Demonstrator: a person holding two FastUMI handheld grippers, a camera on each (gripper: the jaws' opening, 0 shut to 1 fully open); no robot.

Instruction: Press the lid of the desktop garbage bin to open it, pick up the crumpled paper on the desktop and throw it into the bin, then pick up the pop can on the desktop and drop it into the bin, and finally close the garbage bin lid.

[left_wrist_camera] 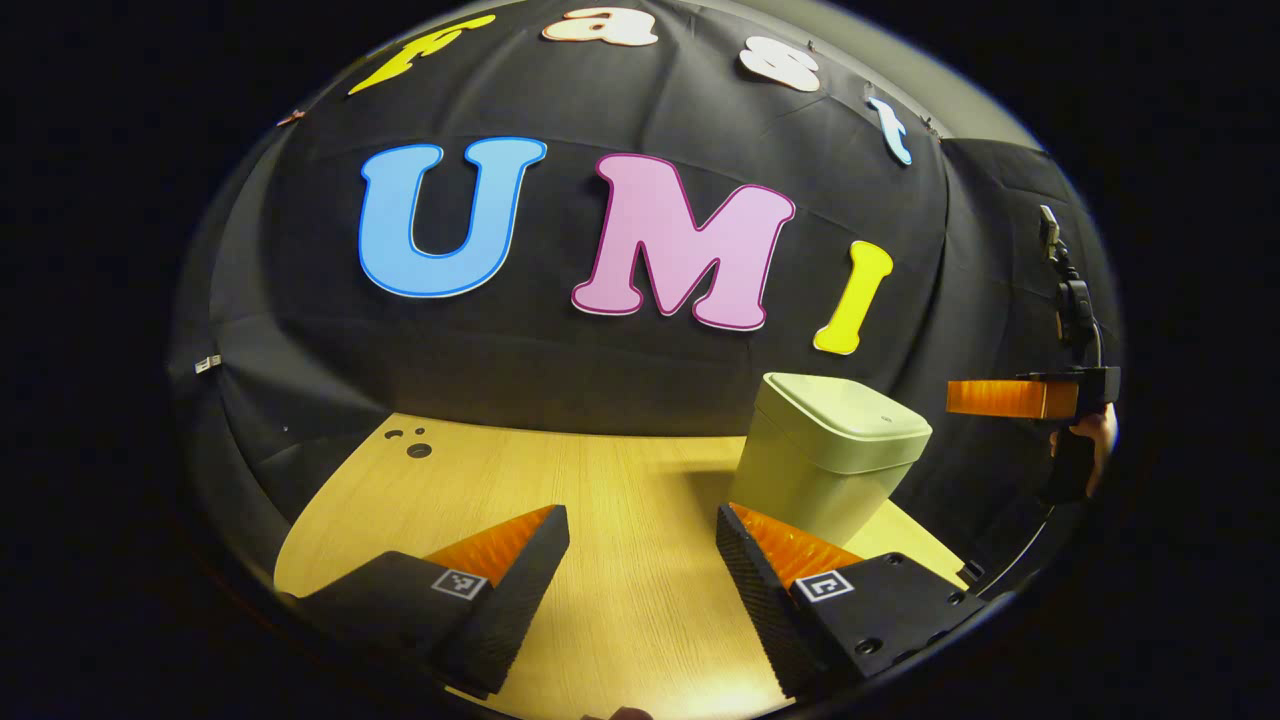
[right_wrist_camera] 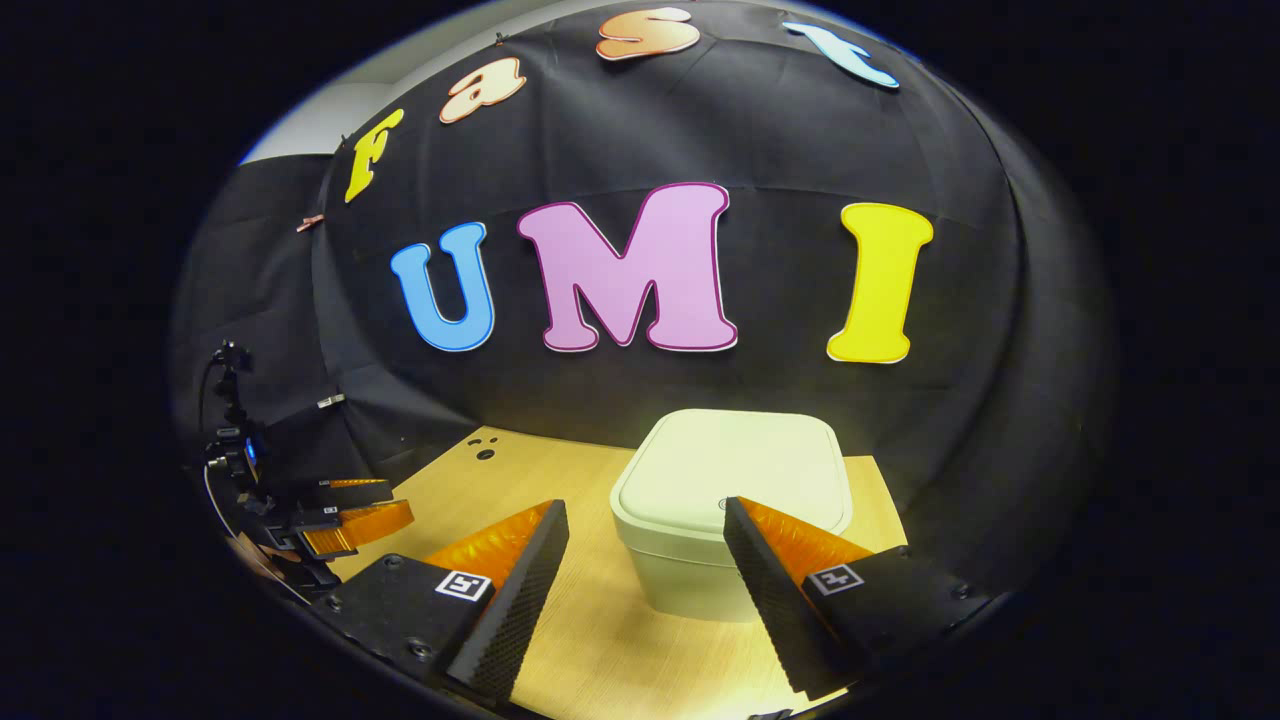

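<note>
Bin lid down, both grippers released and holding nothing.
Left gripper (left_wrist_camera: pixel 642 550) over bare table (left_wrist_camera: pixel 620 500), garbage bin (left_wrist_camera: pixel 830 450) ahead-right; right gripper (right_wrist_camera: pixel 645 545) above bin lid (right_wrist_camera: pixel 735 465), whose top face shows fully here.

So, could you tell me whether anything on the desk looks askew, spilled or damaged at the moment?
Nothing stands out. The garbage bin stands upright on the wooden desk with its lid shut and level. Both the left gripper and the right gripper hang open above the desk, holding nothing.
</note>
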